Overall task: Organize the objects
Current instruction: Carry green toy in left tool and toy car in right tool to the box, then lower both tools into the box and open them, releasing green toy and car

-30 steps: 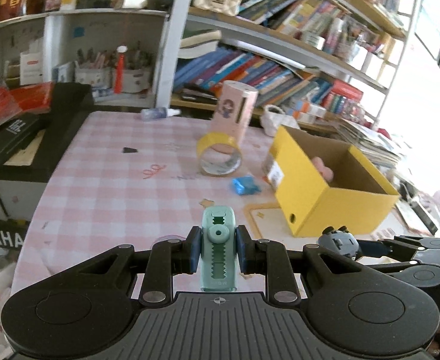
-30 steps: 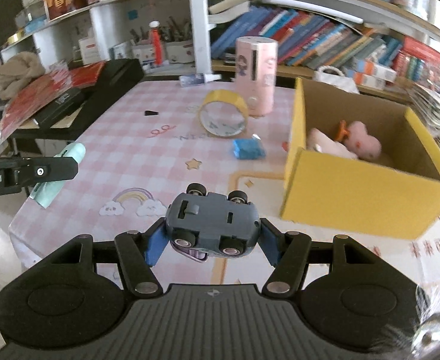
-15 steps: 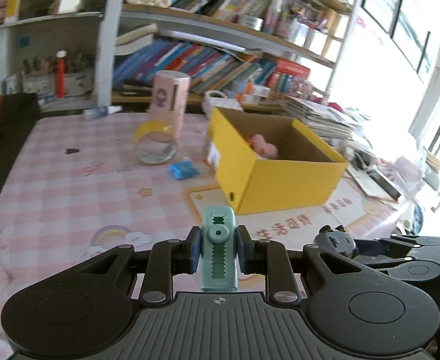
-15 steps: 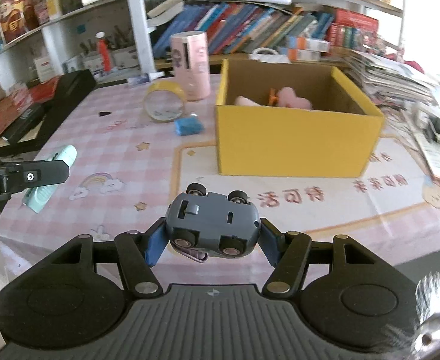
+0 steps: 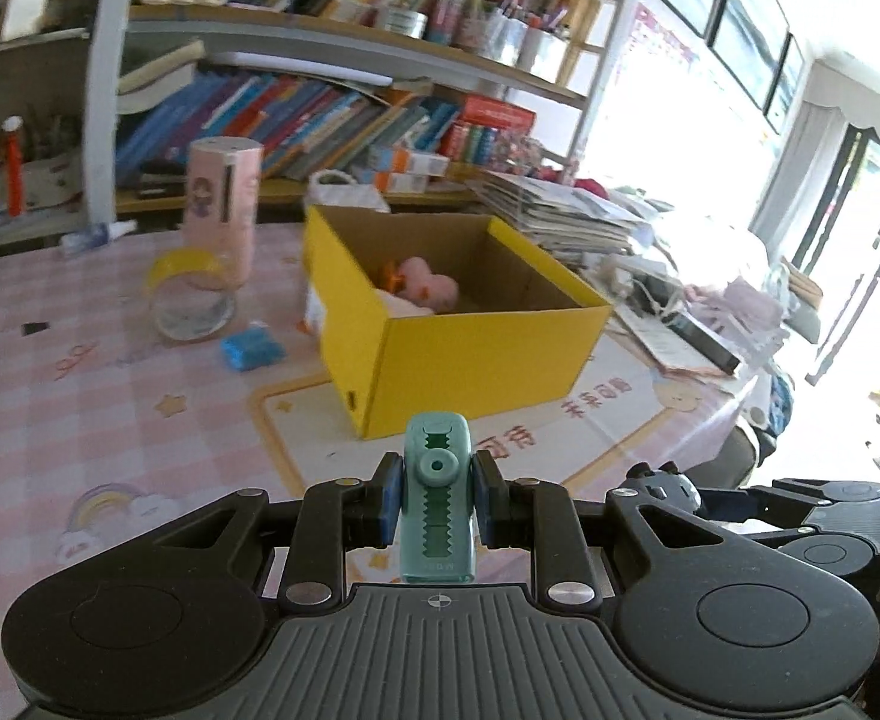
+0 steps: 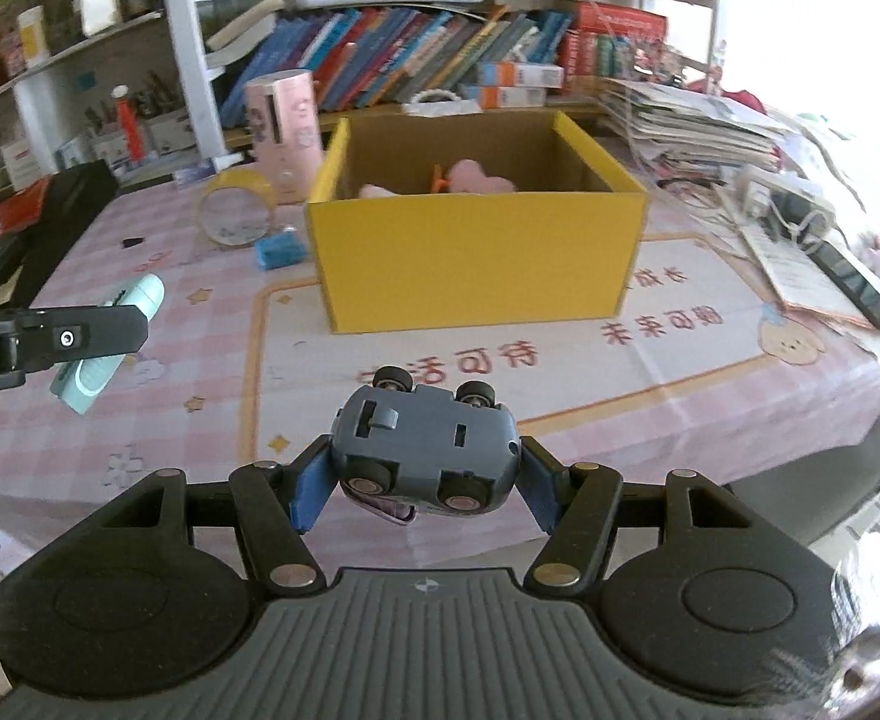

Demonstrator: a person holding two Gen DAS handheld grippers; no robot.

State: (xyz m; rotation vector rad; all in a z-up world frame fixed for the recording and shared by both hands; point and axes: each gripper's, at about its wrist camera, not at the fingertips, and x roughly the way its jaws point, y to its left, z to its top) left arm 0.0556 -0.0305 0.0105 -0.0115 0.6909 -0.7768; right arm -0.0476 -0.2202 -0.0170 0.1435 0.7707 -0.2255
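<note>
Mint corrector (image 5: 437, 507) sits clamped upright in the left gripper (image 5: 437, 504); the grey toy car (image 6: 425, 453), belly up, is pinched in the right gripper (image 6: 422, 480). Both have swung from the table's left side toward the yellow box (image 6: 475, 252), now straight ahead, so dropping looks next.

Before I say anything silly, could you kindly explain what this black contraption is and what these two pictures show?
There is no robot here: a person holds a two-finger gripper in each hand, and a wide-angle camera on each looks forward along its fingers. One picture comes from the left gripper, shut on a mint-green correction tape dispenser. The other comes from the right gripper, shut on a small grey toy car, wheels facing the camera. Ahead, on a pink checked tablecloth, stand a yellow box with pink toys inside, a roll of yellow tape, a pink cylinder and a small blue object.
</note>
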